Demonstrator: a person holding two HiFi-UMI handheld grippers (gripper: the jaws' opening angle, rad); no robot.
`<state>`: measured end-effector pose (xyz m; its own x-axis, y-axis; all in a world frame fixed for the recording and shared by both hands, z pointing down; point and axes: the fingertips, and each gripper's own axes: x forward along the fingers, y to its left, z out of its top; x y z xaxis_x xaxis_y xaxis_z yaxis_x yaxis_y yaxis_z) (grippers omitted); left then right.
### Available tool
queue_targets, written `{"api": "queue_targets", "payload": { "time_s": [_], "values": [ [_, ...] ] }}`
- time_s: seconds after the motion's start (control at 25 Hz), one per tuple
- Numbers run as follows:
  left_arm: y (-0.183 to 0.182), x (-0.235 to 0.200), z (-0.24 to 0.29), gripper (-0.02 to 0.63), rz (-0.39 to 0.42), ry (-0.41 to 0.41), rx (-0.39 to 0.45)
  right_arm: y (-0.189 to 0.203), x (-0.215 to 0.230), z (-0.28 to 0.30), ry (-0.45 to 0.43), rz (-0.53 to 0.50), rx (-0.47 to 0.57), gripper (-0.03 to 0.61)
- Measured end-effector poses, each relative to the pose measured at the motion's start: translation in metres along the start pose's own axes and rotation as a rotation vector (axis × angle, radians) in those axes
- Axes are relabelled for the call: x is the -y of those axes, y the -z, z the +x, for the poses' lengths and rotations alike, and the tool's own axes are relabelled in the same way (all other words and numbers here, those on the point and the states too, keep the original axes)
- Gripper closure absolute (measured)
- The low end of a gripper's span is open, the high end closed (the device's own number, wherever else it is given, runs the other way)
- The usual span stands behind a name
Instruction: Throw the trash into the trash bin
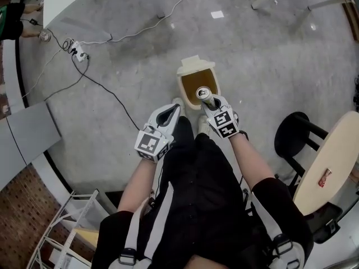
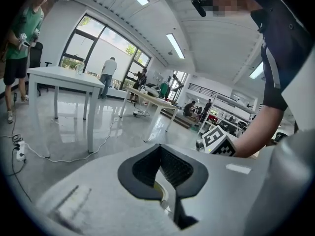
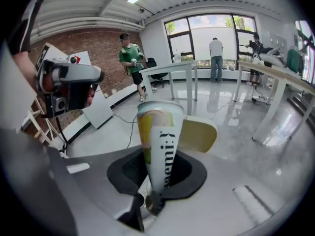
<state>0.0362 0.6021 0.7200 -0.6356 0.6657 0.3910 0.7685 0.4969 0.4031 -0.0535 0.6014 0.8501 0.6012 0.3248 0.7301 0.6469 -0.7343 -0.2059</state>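
Observation:
A cream trash bin point(image 1: 189, 70) with its lid flipped back stands on the grey floor just in front of my feet. My right gripper point(image 1: 209, 101) is shut on a white-and-yellow drink can point(image 1: 203, 93), and the can hangs over the bin's brown opening. In the right gripper view the can point(image 3: 158, 136) stands upright between the jaws point(image 3: 158, 173), with the bin's cream lid point(image 3: 200, 134) right behind it. My left gripper point(image 1: 175, 110) hovers at the bin's left side with its ridged pads point(image 2: 173, 167) pressed together and nothing between them.
A power strip point(image 1: 79, 51) with trailing cables lies on the floor at the upper left. A black stool point(image 1: 295, 133) and a round wooden table point(image 1: 331, 161) stand at the right. A white wire rack point(image 1: 73, 220) is at the lower left. White tables point(image 2: 66, 75) and people stand farther off.

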Motion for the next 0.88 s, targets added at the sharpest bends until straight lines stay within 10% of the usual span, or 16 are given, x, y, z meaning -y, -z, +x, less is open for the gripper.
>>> {"api": "queue_targets", "payload": {
  "time_s": [0.68,0.88],
  "values": [
    [0.027,-0.039,-0.007,0.612,-0.082,-0.06,-0.029,0.071,0.038,0.081,0.113,0.28,-0.207,0.504],
    [0.033,-0.034,-0.007,0.612,-0.095,-0.045,-0.041,0.071,0.04,0.086,0.104,0.31,-0.173,0.377]
  ]
}}
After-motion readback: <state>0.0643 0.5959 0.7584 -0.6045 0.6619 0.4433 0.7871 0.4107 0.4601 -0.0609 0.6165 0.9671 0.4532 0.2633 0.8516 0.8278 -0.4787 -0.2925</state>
